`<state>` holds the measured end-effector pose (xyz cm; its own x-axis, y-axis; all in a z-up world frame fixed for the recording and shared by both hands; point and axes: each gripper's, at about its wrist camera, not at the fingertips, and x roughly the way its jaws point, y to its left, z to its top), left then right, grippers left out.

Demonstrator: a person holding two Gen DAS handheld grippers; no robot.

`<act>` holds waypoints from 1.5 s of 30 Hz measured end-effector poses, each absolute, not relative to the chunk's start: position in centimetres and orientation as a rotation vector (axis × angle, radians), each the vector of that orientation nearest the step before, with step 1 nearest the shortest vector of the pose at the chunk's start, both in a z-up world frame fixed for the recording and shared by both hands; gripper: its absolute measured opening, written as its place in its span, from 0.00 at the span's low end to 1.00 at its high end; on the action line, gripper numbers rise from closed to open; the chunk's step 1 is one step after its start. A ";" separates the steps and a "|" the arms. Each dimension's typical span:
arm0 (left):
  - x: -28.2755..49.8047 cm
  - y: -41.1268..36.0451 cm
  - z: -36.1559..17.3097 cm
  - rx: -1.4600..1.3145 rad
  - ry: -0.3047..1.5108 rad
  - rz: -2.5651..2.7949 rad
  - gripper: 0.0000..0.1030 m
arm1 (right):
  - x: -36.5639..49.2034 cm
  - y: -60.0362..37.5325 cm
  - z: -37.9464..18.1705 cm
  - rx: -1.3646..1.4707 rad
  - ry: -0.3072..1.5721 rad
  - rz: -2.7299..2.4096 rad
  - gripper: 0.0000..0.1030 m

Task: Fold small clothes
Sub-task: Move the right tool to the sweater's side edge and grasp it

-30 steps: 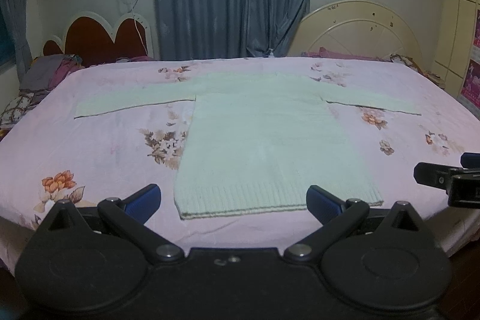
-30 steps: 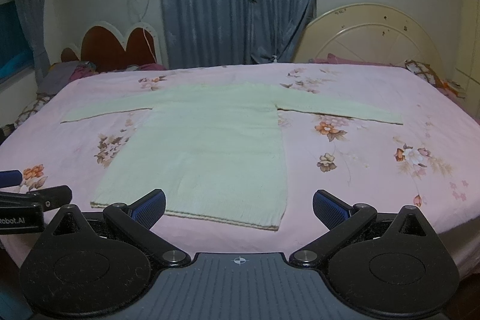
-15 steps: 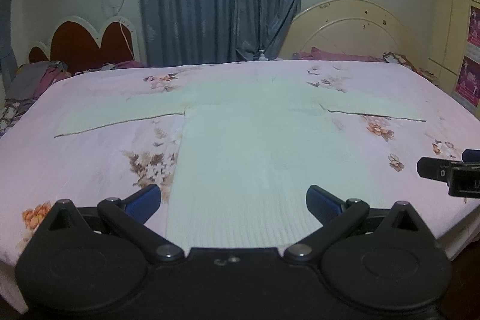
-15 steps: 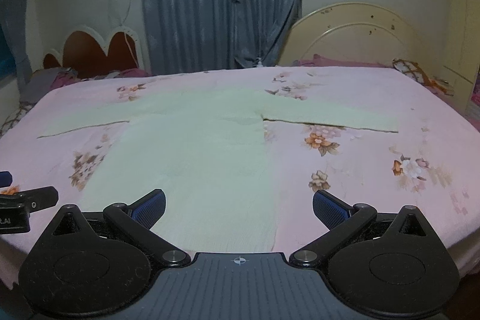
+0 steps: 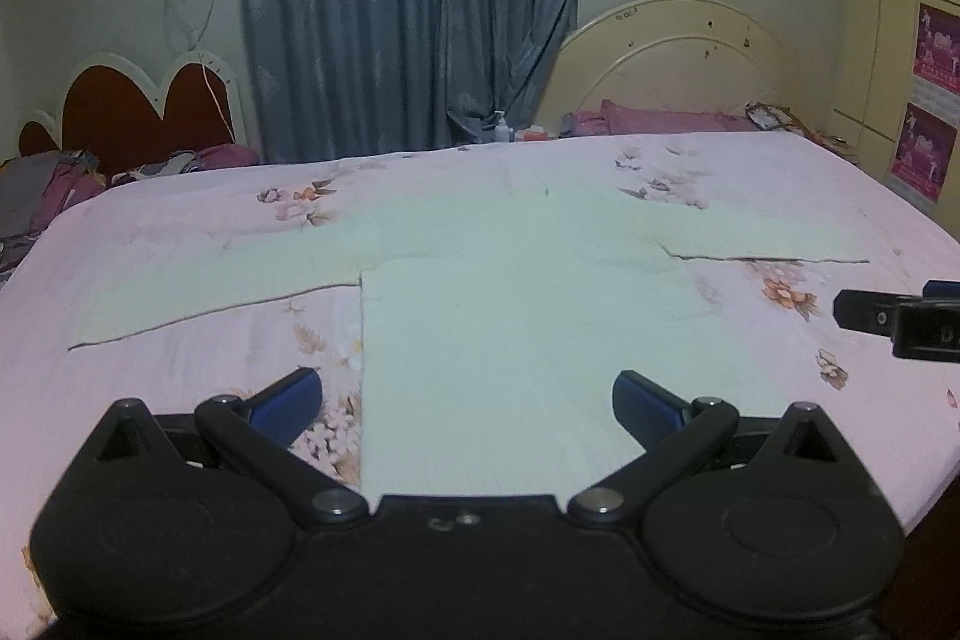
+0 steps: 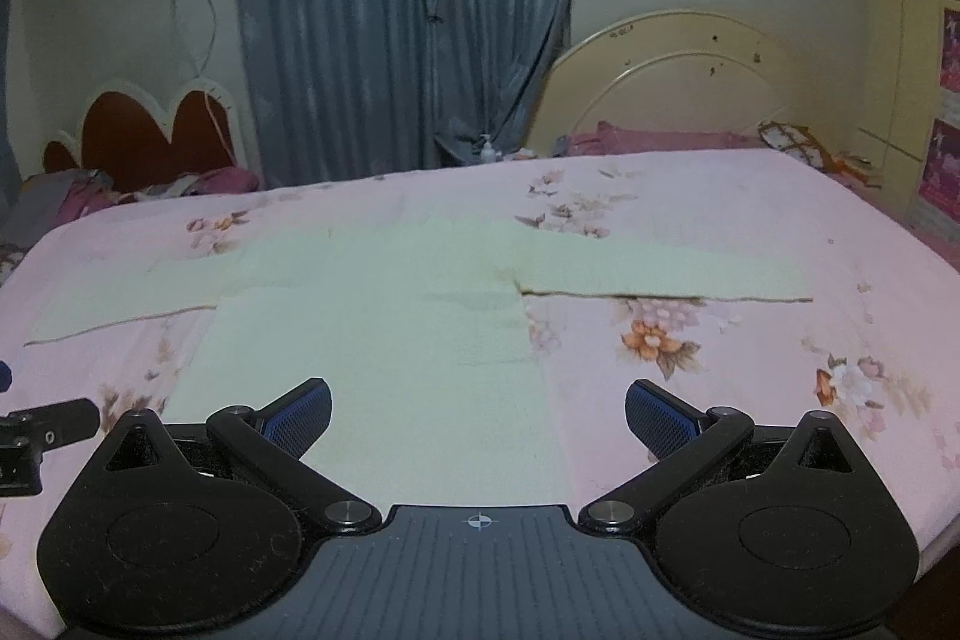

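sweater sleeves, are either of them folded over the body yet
No, both sleeves of the sweater lie stretched straight out on the bedsheet.

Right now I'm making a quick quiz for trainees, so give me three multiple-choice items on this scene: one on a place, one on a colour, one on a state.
1. Where does the sweater lie?
A. spread flat on the bedspread
B. hung on the curtain
C. piled against the headboard

2. What colour is the sweater?
A. dark red
B. pale green
C. navy blue

3. How are the sweater's sleeves?
A. both folded over the body
B. one folded, one out
C. both stretched out to the sides

Answers:
1 A: the sweater lies flat on the pink floral bedspread, in front of the open left gripper.
2 B: it shows pale green in both wrist views, also beyond the open right gripper.
3 C: the left sleeve and right sleeve each run straight out from the body.
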<state>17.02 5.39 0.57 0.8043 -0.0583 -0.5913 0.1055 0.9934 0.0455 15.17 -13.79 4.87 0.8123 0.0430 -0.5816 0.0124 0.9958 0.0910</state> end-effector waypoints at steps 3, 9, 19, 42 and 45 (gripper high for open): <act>17.9 5.8 0.3 0.055 0.636 -0.100 1.00 | 16.1 -13.5 4.9 0.073 0.636 0.001 1.00; 19.5 5.9 0.0 0.038 0.653 -0.139 1.00 | 17.8 -13.5 5.0 0.045 0.640 -0.029 1.00; 23.3 3.3 0.0 0.039 0.629 -0.130 1.00 | 21.3 -16.4 4.6 0.036 0.625 -0.052 1.00; 39.8 -10.3 -5.1 0.004 0.819 -0.219 0.99 | 36.1 -42.4 -4.6 0.365 0.642 -0.370 0.47; 41.2 -10.8 -6.0 0.016 0.860 -0.195 0.99 | 37.3 -45.8 -6.9 0.474 0.658 -0.391 0.47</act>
<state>41.19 -10.83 -6.00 0.6355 -0.1641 -0.7545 0.1768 0.9821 -0.0647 37.31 -45.85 -6.90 0.7267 -0.1945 -0.6588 0.4856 0.8238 0.2924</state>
